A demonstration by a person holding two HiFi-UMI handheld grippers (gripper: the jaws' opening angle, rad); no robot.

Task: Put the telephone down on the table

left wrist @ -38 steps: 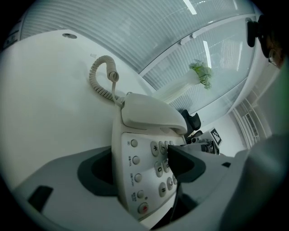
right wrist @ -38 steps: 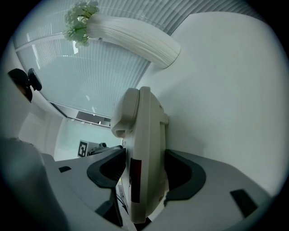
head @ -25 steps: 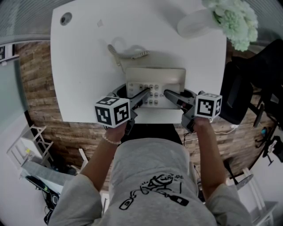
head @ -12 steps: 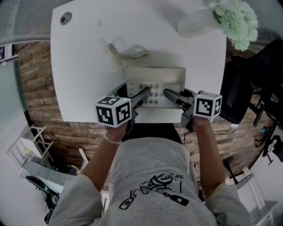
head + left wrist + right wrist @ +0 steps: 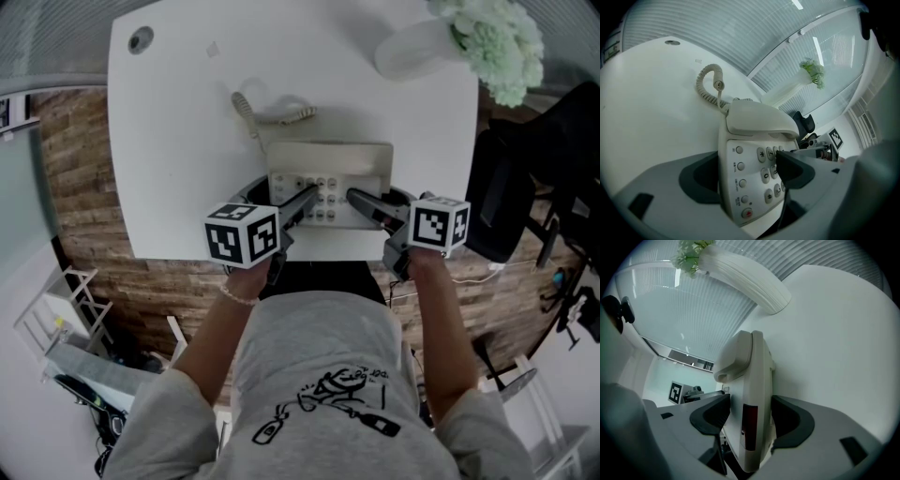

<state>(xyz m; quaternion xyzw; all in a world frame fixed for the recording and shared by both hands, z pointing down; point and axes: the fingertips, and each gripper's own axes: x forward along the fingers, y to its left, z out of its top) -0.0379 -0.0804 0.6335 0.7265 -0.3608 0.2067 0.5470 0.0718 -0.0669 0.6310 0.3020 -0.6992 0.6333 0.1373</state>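
A beige push-button telephone (image 5: 328, 183) with its handset (image 5: 328, 154) in the cradle sits low over the near edge of the white table (image 5: 187, 150). I cannot tell whether it rests on the table. My left gripper (image 5: 305, 199) is shut on the phone's left side, one jaw over the keypad (image 5: 768, 176) and the other under the base. My right gripper (image 5: 361, 202) is shut on the phone's right side (image 5: 750, 394), with a jaw on each face. The coiled cord (image 5: 272, 114) lies on the table behind the phone, curling to the left (image 5: 710, 84).
A white ribbed vase (image 5: 417, 47) with pale green flowers (image 5: 497, 42) lies at the table's far right corner, also in the right gripper view (image 5: 745, 280). A round grommet (image 5: 141, 39) marks the far left corner. A black chair (image 5: 525, 178) stands to the right of the table.
Almost nothing: my left gripper has edged slightly right, and the cord's far end has slid a little right. Both grippers still clamp the phone.
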